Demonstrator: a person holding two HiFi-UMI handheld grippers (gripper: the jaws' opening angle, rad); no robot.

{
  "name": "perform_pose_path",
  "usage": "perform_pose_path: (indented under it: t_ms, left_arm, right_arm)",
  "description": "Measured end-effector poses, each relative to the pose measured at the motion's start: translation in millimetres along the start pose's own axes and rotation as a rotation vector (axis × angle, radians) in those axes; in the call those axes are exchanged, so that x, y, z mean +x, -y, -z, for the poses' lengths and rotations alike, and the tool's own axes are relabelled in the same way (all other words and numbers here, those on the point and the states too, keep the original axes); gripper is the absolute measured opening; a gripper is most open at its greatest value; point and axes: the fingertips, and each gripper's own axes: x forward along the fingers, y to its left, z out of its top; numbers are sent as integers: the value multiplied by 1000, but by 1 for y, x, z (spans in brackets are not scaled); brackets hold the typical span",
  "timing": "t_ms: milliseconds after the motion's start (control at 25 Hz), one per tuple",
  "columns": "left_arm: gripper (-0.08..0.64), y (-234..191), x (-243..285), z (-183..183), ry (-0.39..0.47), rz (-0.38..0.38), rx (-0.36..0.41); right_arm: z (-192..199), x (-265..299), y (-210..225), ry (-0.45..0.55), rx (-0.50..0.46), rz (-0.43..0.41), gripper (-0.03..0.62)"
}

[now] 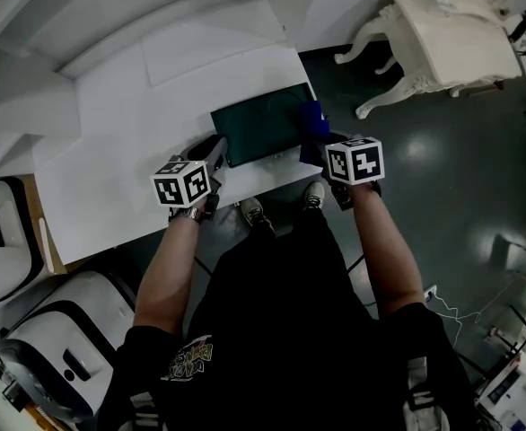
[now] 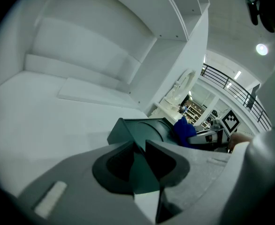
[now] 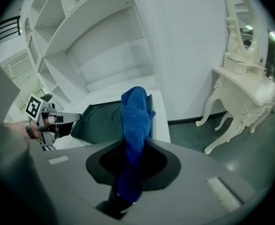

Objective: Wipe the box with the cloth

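Cloth (image 3: 136, 111) pinched by right gripper (image 3: 133, 165); left gripper (image 2: 140, 162) jaws clamp box (image 2: 144, 128) corner.

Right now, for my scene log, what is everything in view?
box: one, dark green, on the table's near edge
cloth: one, blue, at the box's right side
table: one, white, under the box
dressing table: one, white, on the floor at right
shelving: one, white, behind the table
rounded units: two, white, floor at left
left gripper: one, grey, shut on the box's corner
right gripper: one, grey, shut on the cloth
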Motion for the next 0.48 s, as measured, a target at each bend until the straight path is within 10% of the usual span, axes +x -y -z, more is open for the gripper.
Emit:
perform_pose_path:
  t_ms: [480]
  left_arm:
    - [89,0,1,-1,3,-4,-6]
  right_arm:
    - [3,-8,10,10,6,23,92]
